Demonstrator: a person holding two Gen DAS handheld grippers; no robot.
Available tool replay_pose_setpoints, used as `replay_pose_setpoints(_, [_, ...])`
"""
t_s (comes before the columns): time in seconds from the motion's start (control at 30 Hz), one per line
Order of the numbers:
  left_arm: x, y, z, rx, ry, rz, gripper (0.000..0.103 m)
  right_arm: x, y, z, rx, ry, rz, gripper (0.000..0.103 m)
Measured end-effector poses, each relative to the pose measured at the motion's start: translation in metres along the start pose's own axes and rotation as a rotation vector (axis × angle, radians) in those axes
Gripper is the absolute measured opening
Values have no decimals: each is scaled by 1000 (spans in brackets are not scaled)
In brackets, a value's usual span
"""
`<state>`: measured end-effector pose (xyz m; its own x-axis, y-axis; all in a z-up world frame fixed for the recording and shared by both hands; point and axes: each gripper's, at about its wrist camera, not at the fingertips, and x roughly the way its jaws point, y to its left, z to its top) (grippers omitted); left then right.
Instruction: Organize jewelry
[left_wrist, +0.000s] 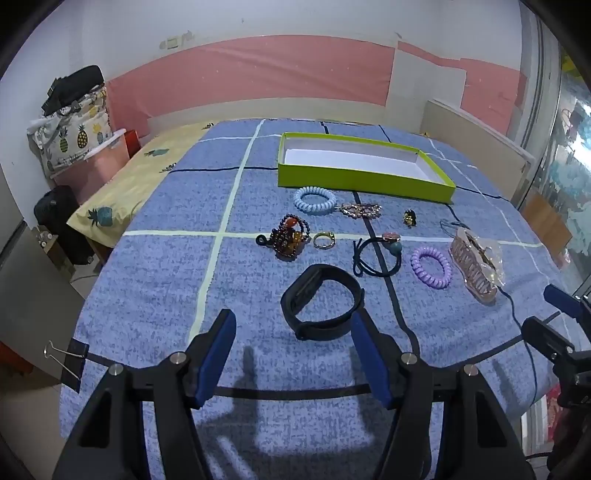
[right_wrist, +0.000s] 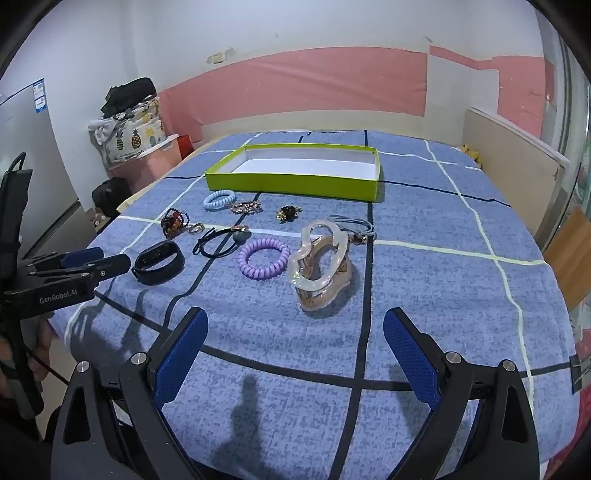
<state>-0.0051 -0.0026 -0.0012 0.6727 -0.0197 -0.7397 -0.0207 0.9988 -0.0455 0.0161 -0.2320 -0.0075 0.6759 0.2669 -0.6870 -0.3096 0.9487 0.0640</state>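
Jewelry lies spread on a blue checked cloth before an empty green box (left_wrist: 364, 171) (right_wrist: 295, 181). Nearest my left gripper (left_wrist: 293, 325) is a black wristband (left_wrist: 321, 308) (right_wrist: 159, 263); the jaws stand open just short of it, nothing between them. Beyond lie a beaded bracelet (left_wrist: 290, 236), a gold ring (left_wrist: 324, 240), a black hair tie (left_wrist: 375, 256), a light blue coil tie (left_wrist: 315, 199) and a purple coil tie (left_wrist: 431, 266) (right_wrist: 263, 258). My right gripper (right_wrist: 295, 321) is open, just short of a clear hair claw (right_wrist: 321, 264) (left_wrist: 476, 266).
A binder clip (left_wrist: 72, 360) pins the cloth at the table's left edge. A small dark brooch (right_wrist: 287, 213) and a blue cord (right_wrist: 354, 225) lie near the box. Stacked bags and a pink bin (right_wrist: 142, 162) stand far left. A wooden board (right_wrist: 513, 162) runs along the right.
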Motion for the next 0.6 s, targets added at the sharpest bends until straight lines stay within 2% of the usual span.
replay_pose_setpoints(0.6, [1, 1, -2, -16, 14, -33, 67, 4, 1, -1, 0, 17, 8, 96])
